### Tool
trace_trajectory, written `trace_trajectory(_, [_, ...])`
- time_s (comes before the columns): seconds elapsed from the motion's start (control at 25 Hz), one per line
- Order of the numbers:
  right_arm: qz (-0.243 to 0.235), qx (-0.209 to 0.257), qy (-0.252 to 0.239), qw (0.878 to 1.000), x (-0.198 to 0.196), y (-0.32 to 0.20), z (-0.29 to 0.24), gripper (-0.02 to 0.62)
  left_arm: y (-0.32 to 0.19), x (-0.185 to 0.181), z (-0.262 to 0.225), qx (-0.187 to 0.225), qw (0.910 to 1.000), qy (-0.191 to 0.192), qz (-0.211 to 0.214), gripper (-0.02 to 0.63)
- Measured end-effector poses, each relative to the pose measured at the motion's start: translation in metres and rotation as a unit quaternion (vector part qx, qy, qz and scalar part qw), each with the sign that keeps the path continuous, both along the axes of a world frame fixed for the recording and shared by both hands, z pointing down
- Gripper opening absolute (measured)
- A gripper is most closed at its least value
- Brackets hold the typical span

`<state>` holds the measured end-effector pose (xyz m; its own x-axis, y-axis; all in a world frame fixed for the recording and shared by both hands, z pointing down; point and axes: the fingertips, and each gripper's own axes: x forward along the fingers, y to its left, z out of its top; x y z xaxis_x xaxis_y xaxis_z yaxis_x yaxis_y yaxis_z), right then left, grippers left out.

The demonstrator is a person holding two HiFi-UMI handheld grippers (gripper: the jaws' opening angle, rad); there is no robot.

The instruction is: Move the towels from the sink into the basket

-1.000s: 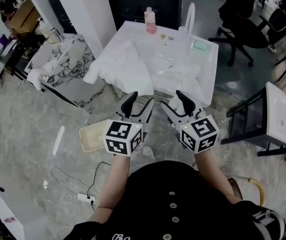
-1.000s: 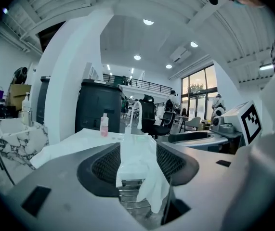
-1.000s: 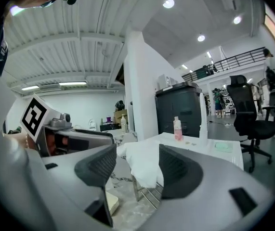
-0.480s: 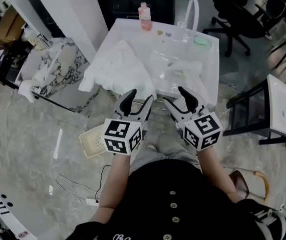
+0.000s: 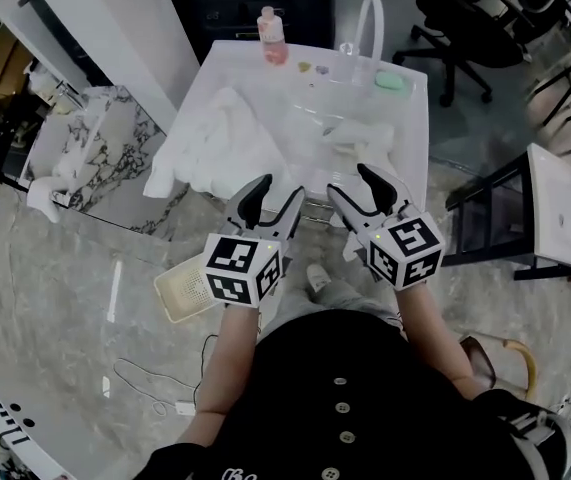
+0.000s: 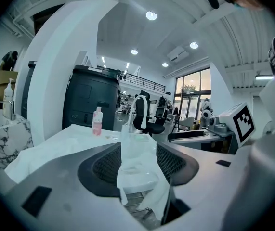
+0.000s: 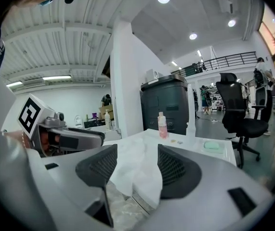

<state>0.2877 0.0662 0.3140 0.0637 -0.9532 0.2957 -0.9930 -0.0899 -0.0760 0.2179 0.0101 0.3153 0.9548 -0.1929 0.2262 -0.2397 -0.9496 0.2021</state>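
The white sink unit [image 5: 410,168] stands ahead of me. A heap of white towels [image 5: 220,143] lies on its left side and hangs over the front-left corner; another towel [image 5: 365,136] lies in the basin. My left gripper [image 5: 275,193] and right gripper [image 5: 350,183] are side by side at the sink's front edge, both open and empty. In the left gripper view the sink's front edge and pale cloth [image 6: 136,162] show beyond the open jaws. In the right gripper view the hanging towel [image 7: 135,172] shows beyond them. The pale yellow basket [image 5: 180,288] sits on the floor, left of my left arm.
A pink bottle [image 5: 272,36], a white faucet [image 5: 370,18] and a green soap [image 5: 392,81] stand at the sink's back. A marble counter [image 5: 95,143] is on the left. A dark frame with a white table [image 5: 565,208] and office chairs [image 5: 465,18] are on the right. A cable [image 5: 155,383] lies on the floor.
Both grippers have moved forward to the sink's front edge, still open and empty. The sink and towels now sit closer to them in the head view.
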Motion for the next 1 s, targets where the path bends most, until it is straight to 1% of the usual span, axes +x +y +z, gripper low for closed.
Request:
trace_trajectory(0.24, [0.034,-0.017,-0.004,0.999,0.045,0.003,0.009,0.248,-0.004,0.03,0.007,-0.01,0.9998,-0.007,0.018,0.213])
trace_trajectory(0.48, [0.076,-0.056,-0.012,0.995,0.087,0.017,0.039,0.248,-0.004,0.054,0.029,-0.033,0.9985,-0.023,0.038,0.213])
trace_trajectory(0.64, [0.097,-0.087,-0.016,0.991,0.106,0.028,0.066,0.252,0.0,0.067,0.05,-0.05,0.9968,-0.037,0.051,0.213])
trace_trajectory(0.84, [0.112,-0.137,-0.027,0.984,0.123,0.039,0.105,0.27,0.007,0.082,0.075,-0.066,0.9936,-0.061,0.068,0.213])
trace_trajectory(1.0, [0.122,-0.167,-0.035,0.978,0.136,0.041,0.13,0.281,0.01,0.09,0.091,-0.076,0.9914,-0.075,0.075,0.213])
